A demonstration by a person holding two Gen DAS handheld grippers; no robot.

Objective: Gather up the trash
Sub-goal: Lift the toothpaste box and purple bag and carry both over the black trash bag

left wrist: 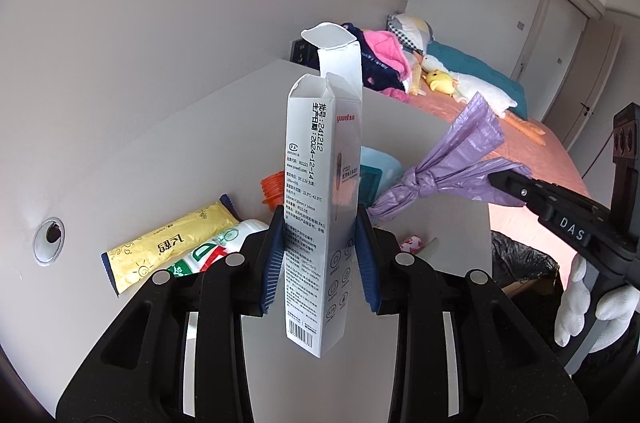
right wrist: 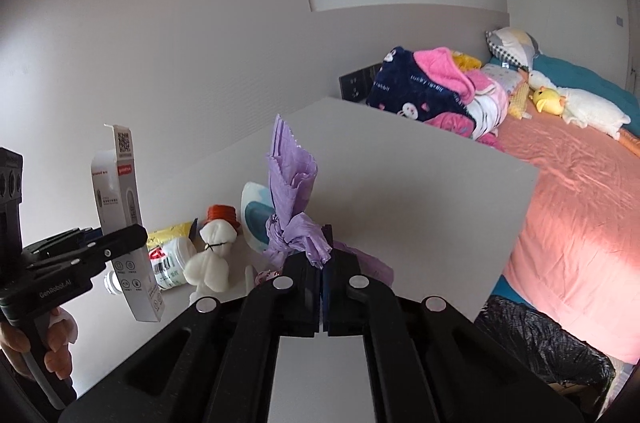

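My left gripper (left wrist: 320, 255) is shut on a tall white carton (left wrist: 322, 183) with printed text, held upright above the white table (left wrist: 192, 151); the carton (right wrist: 120, 215) also shows at the left of the right wrist view. My right gripper (right wrist: 322, 263) is shut on a knotted purple plastic bag (right wrist: 294, 199), lifted off the table; the bag (left wrist: 448, 163) hangs at the right in the left wrist view. On the table lie a yellow wrapper (left wrist: 168, 243), a white bottle (left wrist: 216, 251), an orange cap (left wrist: 274, 189) and a tied white wad (right wrist: 214, 255).
A bin lined with a black bag (right wrist: 548, 343) stands on the floor at the table's right edge. Beyond it is a bed with a pink sheet (right wrist: 572, 215), heaped clothes (right wrist: 432, 91) and plush toys. A light-blue and teal item (right wrist: 254, 219) lies behind the purple bag.
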